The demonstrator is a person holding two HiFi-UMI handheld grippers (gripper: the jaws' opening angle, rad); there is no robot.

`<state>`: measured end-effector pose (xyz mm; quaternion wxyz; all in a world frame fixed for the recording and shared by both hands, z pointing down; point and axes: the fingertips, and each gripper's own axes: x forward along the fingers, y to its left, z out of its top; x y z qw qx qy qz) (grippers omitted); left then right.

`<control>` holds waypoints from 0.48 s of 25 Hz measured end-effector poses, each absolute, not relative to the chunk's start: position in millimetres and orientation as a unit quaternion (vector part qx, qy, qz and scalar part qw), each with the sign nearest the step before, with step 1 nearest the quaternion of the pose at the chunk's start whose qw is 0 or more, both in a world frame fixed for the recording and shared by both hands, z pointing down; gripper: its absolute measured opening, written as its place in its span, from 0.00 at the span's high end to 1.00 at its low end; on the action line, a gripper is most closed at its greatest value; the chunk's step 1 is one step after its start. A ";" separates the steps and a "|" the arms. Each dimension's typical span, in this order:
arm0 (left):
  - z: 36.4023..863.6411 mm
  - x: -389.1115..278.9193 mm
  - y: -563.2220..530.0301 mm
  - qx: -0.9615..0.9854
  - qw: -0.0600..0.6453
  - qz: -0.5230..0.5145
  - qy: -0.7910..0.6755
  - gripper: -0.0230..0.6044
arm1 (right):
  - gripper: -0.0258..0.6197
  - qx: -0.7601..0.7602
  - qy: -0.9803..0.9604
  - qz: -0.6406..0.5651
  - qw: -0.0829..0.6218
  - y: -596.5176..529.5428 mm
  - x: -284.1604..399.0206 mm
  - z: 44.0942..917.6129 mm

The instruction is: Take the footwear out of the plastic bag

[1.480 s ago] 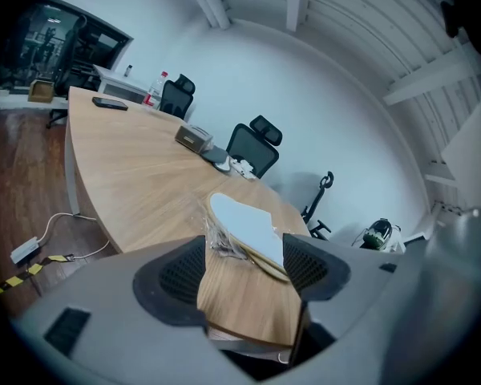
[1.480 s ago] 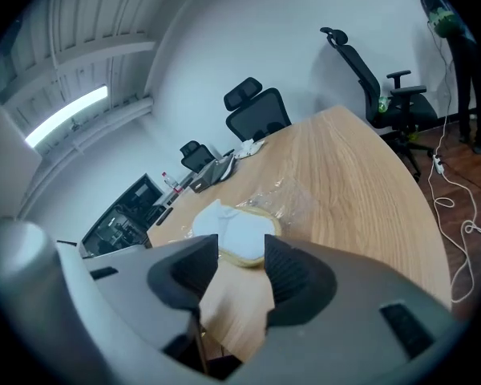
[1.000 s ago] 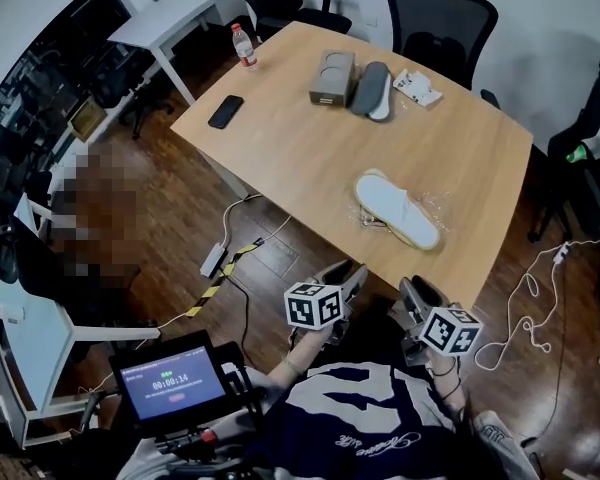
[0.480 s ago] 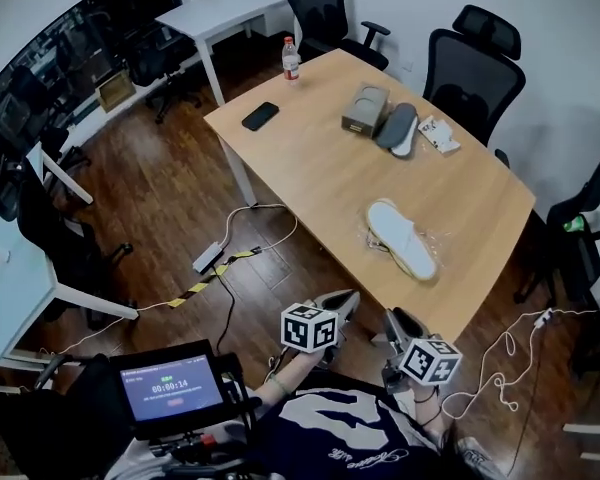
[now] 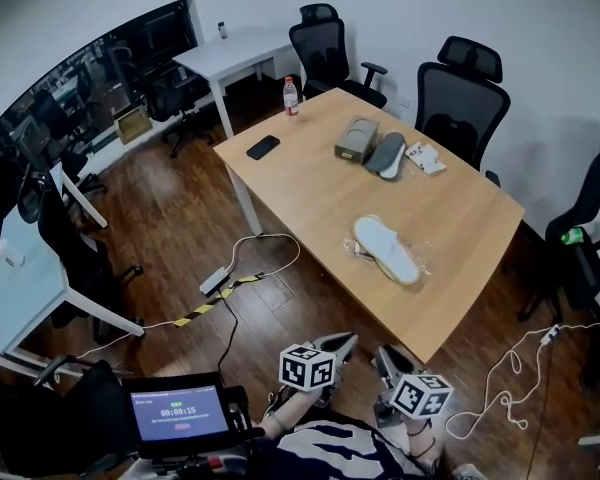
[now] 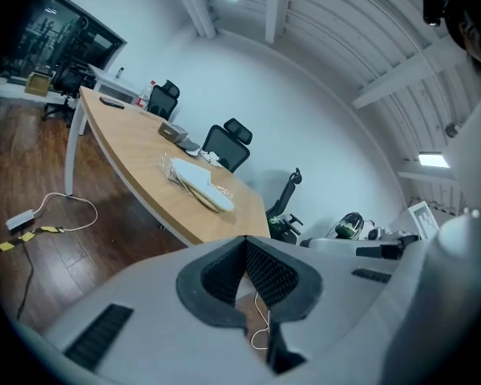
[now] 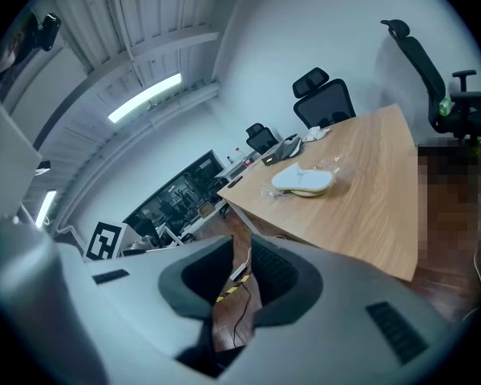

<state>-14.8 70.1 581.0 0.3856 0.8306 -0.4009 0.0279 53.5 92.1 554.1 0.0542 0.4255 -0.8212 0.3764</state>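
The slipper (image 5: 386, 250) is lying inside its clear bag (image 5: 362, 253) on the table (image 5: 310, 188), toward the near right edge; both grippers are hanging off the table's near side, well apart from it; the left gripper (image 5: 342, 343) is pressing its jaws together on nothing; the right gripper (image 5: 384, 356) is showing a narrow gap, its jaws having just been closing, with nothing between them.
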 end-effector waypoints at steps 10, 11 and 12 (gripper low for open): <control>585.4 28.7 200.6 0.815 0.401 0.040 -0.416 0.96 | 0.89 0.414 -0.831 0.367 0.066 206.4 94.9 562.3; 582.4 30.4 208.0 0.816 0.398 0.040 -0.416 0.96 | 0.89 0.411 -0.832 0.366 0.065 214.4 94.7 561.4; 578.6 31.6 213.9 0.818 0.395 0.039 -0.417 0.96 | 0.89 0.409 -0.834 0.364 0.064 220.9 94.2 560.5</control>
